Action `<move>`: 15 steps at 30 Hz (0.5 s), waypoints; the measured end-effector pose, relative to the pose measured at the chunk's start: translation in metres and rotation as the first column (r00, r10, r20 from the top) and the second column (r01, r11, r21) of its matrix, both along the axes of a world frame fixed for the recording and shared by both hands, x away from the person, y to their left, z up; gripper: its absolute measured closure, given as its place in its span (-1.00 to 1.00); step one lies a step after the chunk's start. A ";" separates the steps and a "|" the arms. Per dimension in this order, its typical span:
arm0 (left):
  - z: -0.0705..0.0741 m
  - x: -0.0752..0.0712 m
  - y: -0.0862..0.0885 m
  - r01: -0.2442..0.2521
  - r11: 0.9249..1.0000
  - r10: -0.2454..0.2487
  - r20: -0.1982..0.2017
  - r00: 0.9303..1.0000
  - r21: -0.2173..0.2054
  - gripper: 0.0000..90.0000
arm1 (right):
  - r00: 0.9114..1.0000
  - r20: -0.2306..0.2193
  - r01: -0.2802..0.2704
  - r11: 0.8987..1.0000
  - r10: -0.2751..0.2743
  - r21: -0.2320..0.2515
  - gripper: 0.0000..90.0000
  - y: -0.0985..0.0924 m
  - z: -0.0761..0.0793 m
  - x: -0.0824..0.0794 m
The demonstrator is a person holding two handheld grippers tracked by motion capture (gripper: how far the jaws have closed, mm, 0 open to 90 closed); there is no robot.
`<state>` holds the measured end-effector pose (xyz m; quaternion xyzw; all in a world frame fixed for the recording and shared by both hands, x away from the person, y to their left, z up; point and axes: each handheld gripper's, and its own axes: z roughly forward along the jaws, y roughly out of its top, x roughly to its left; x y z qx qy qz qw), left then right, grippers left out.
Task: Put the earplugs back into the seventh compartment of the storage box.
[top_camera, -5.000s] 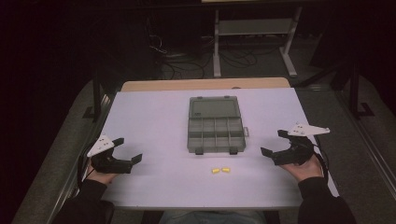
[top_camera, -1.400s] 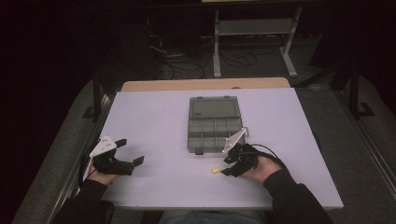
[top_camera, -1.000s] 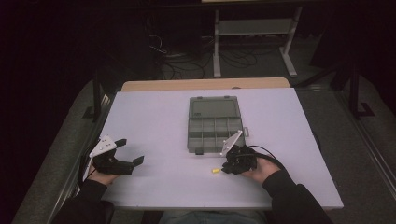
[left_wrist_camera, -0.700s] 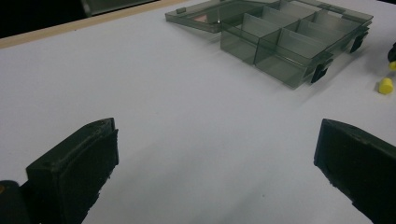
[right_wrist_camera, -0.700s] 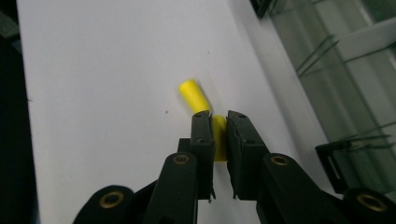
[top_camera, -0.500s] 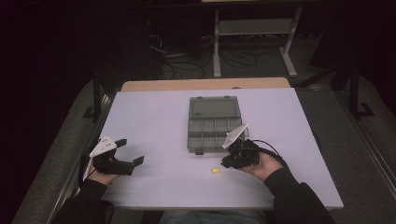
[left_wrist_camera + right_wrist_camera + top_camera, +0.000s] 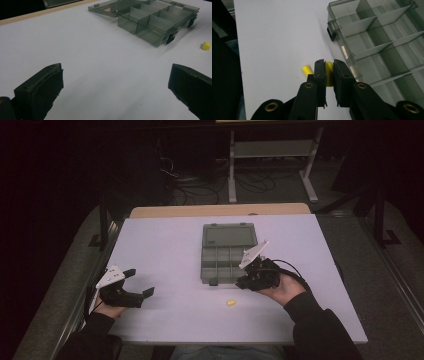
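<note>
The right gripper (image 7: 329, 72) has its jaws closed nearly together on a small yellow cylindrical plug (image 7: 329, 73), pinched across its middle and raised just beside the near edge of the clear grey plastic compartment box (image 7: 225, 260), which sits open at the middle of the white desk (image 7: 165, 245). The plug looks light, soft and a little squashy, so a gentle squeeze on its round sides should do. A second yellow plug (image 7: 230, 303) lies loose toward the desk's near edge, and the left gripper (image 7: 137, 285) waits near the near left corner, jaws wide and empty.
</note>
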<state>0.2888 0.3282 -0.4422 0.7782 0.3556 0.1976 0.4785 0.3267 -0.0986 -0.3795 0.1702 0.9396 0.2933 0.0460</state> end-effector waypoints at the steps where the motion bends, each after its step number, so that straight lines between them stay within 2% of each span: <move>1: 0.000 0.000 0.000 0.000 1.000 0.000 0.000 1.000 0.000 -1.00 | 1.000 0.002 0.002 1.000 -0.002 0.001 0.78 0.000 0.002 0.001; 10: 0.000 0.000 0.000 0.002 1.000 -0.002 0.000 1.000 0.001 -1.00 | 0.999 0.029 0.021 1.000 -0.021 0.000 0.78 0.003 0.025 0.015; 15: 0.000 0.000 0.000 0.002 1.000 -0.002 -0.001 1.000 0.001 -1.00 | 0.999 0.030 0.041 0.999 -0.040 -0.008 0.78 0.002 0.029 0.026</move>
